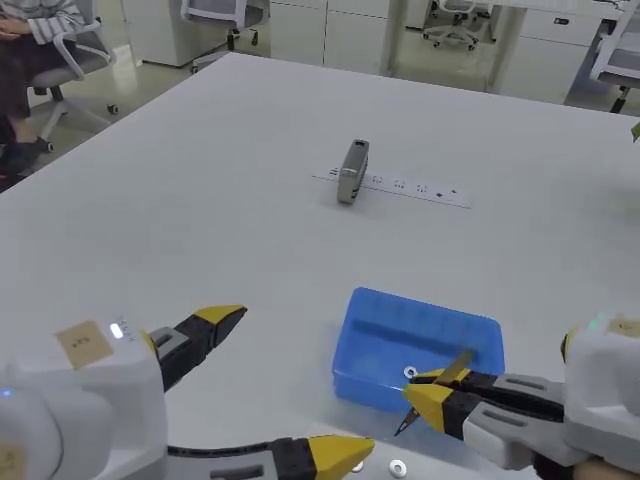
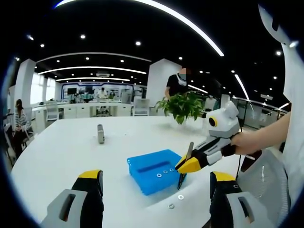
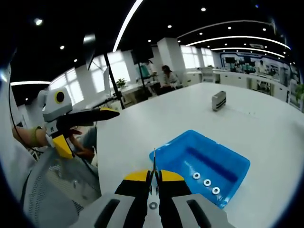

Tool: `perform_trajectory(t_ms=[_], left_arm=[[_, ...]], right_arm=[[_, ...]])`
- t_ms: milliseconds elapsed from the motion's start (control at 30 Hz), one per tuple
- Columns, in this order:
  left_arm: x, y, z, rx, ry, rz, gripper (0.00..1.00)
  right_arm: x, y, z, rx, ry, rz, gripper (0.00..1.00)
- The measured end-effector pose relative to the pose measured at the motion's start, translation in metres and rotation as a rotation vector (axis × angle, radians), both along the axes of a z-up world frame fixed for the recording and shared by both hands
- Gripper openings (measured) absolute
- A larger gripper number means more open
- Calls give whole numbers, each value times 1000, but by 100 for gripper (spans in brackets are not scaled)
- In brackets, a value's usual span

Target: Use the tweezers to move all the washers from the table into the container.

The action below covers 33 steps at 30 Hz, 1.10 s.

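1. Left gripper lies nearest in the head view, at lower left. Its jaws are spread wide with nothing between them. The right gripper enters from lower right with its jaws clamped on the tweezers. The dark tweezer tips point down at the white surface, just beside the near edge of the blue container. One washer shows inside the container by its near wall. Loose washers lie on the surface in front of it. Well apart, farther back, a grey device stands on a paper strip.

2. Left gripper view: its own jaws rise far apart at the bottom, empty. The right gripper comes in from the right, held by a hand. The tweezers are pinched in its jaws, tips down just beside the container's near right corner. Three washers sit in a row inside. Two more lie on the surface near the tweezer tips.

3. Right gripper view: the right gripper has its jaws closed on the thin tweezers. One washer lies on the surface, seen low between the jaws. The container lies ahead to the right with three washers in a row. The left gripper shows at left, jaws wide apart.
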<state>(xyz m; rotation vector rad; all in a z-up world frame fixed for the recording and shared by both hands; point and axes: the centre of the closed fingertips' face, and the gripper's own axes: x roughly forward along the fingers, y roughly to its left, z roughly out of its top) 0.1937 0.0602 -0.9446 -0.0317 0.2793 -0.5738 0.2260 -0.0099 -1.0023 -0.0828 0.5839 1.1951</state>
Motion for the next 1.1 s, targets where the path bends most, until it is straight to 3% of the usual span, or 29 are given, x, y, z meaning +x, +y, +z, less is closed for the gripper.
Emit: perform_trajectory(t_ms=[400, 600, 767, 933, 1033, 1067, 1100], left_arm=[[0, 1, 0, 1, 1, 5, 95], [1, 2, 0, 3, 2, 7, 95], [1, 2, -1, 4, 2, 9, 95], [1, 2, 0, 3, 0, 9, 95], [1, 2, -1, 5, 2, 8, 95], [1, 2, -1, 5, 2, 7, 95], [1, 2, -1, 6, 3, 7, 95]], right_arm=[[-12, -3, -24, -49, 51, 21, 4], [-14, -2, -27, -59, 50, 29, 4], [-20, 0, -26, -73, 15, 61, 4], [-31, 5, -26, -102, -79, 142, 4], [-34, 4, -28, -165, -162, 194, 3], [-32, 3, -28, -176, -177, 192, 2], [-34, 4, -28, -166, -158, 190, 2]])
